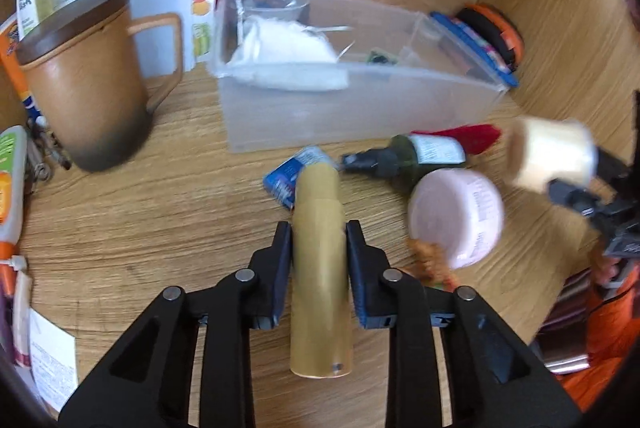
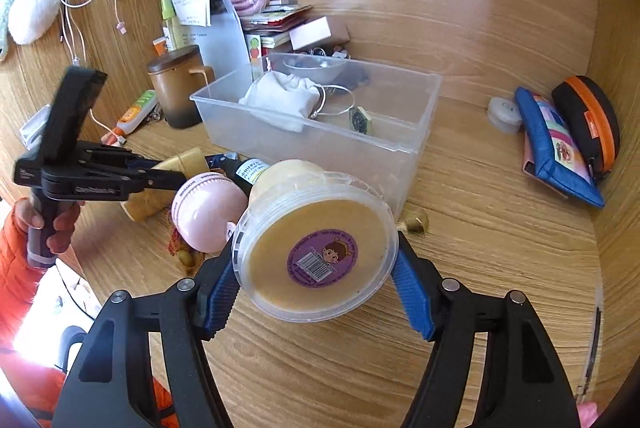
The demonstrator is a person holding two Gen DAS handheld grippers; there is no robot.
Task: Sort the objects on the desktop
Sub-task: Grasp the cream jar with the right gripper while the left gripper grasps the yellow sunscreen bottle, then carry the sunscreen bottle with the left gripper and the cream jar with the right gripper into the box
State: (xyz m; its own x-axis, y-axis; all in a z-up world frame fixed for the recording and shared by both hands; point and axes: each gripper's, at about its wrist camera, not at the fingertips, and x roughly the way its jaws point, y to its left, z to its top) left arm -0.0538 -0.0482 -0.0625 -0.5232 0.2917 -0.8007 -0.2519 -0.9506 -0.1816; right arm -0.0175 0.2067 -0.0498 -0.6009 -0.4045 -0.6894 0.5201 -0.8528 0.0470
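My left gripper (image 1: 318,232) is shut on a tan cardboard tube (image 1: 320,268), its blue pads pressing both sides; the tube points away from me, just above the wooden desk. In the right wrist view the same tube (image 2: 188,160) shows beyond the black left gripper held in a hand. My right gripper (image 2: 316,248) is shut on a clear round jar of cream (image 2: 320,268) with a purple sticker, lifted off the desk. That jar (image 1: 556,156) appears at the right of the left wrist view. Behind both stands a clear plastic bin (image 2: 320,144) holding a white cloth, metal rings and a small dark item.
On the desk between the grippers lie a pink round jar (image 1: 456,216), a dark green spray bottle (image 1: 412,156) and a blue packet (image 1: 288,176). A brown lidded mug (image 1: 88,80) stands at the left. A blue pouch (image 2: 556,148) and an orange-trimmed case (image 2: 592,124) lean against the right wall.
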